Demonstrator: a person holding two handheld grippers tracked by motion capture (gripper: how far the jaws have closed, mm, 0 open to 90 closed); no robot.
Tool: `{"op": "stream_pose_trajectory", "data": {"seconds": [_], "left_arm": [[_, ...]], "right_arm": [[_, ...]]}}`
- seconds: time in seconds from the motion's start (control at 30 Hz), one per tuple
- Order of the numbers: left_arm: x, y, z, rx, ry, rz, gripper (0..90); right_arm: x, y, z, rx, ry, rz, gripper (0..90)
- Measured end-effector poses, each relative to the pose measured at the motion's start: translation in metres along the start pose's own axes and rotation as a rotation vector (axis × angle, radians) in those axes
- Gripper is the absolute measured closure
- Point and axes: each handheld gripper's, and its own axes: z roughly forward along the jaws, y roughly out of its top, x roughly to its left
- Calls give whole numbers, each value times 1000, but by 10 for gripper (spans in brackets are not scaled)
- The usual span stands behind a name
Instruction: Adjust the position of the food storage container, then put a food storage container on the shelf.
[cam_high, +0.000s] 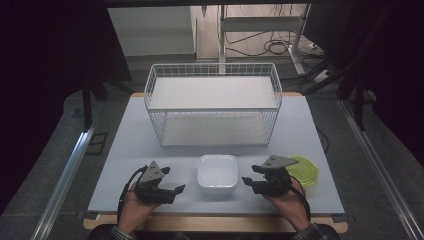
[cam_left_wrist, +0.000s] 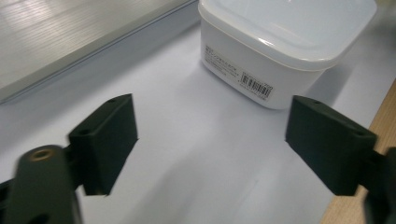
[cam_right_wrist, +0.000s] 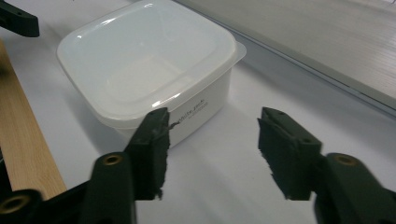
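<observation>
A white square plastic container with its lid on stands on the white table top near the front edge, between my two grippers. My left gripper is to its left, open, nothing between its jaws; in the left gripper view the container lies ahead and to the right of the gripper. My right gripper is to the container's right, open and empty. In the right gripper view the container sits just beyond the left jaw of the gripper, apart from it.
A white wire basket with a flat white bottom stands behind the container at mid-table. A lime-green round lid or dish lies behind my right hand. The wooden table edge runs along the front.
</observation>
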Motion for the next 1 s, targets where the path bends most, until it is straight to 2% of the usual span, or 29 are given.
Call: {"op": "stream_pose_trajectory", "data": {"seconds": [0.17, 0.23, 0.3, 0.4, 0.53, 0.67, 1.0], "left_arm": [[1, -5, -5, -31, 14, 9, 74], [2, -6, -5, -36, 14, 11, 59], [3, -6, -4, -51, 0, 6, 52], [1, -6, -4, -63, 2, 8, 44], [2, -5, -2, -60, 10, -7, 36], [3, -6, -1, -63, 14, -2, 33], [-2, 1, 7, -34, -5, 7, 30]], "right_arm": [[2, -1, 0, -4, 16, -12, 288], [1, -2, 1, -8, 17, -10, 216], [0, -2, 2, -7, 22, -1, 193], [-1, -3, 2, -16, 26, 7, 149], [-2, -4, 2, -27, 36, 20, 122], [-2, -4, 3, -24, 44, 23, 112], [1, 0, 9, -19, 40, -15, 97]]}}
